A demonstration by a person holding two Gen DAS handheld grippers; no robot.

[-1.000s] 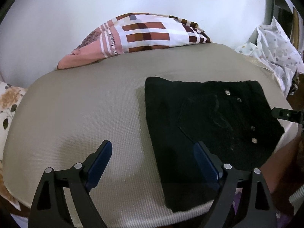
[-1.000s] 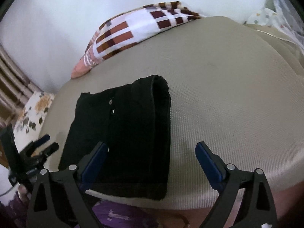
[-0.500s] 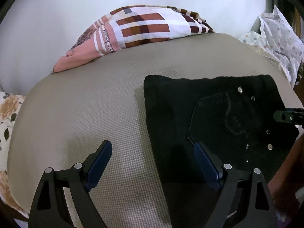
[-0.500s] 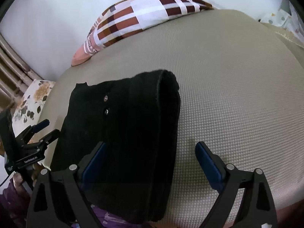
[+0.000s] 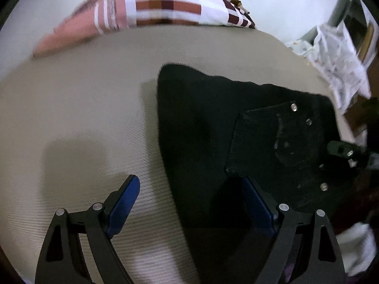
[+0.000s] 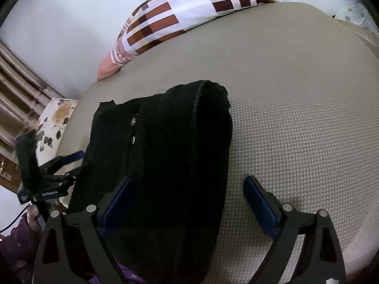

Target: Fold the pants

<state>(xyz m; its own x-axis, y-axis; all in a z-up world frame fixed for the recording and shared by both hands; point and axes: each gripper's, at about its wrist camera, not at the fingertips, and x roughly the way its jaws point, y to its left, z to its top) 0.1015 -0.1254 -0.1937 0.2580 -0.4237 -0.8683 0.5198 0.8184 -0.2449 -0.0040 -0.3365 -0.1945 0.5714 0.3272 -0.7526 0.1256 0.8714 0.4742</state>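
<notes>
While both cameras close in versus a second ago, folded black pants lie on beige mattress, looming larger. Left gripper spread wide, empty, straddling pants' left edge. Right gripper wide apart, empty, over pants' right fold.

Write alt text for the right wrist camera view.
Folded black pants lie on a beige bed, with the open right gripper straddling their right edge. A plaid pillow sits at the far end; the left gripper shows at the left.
</notes>
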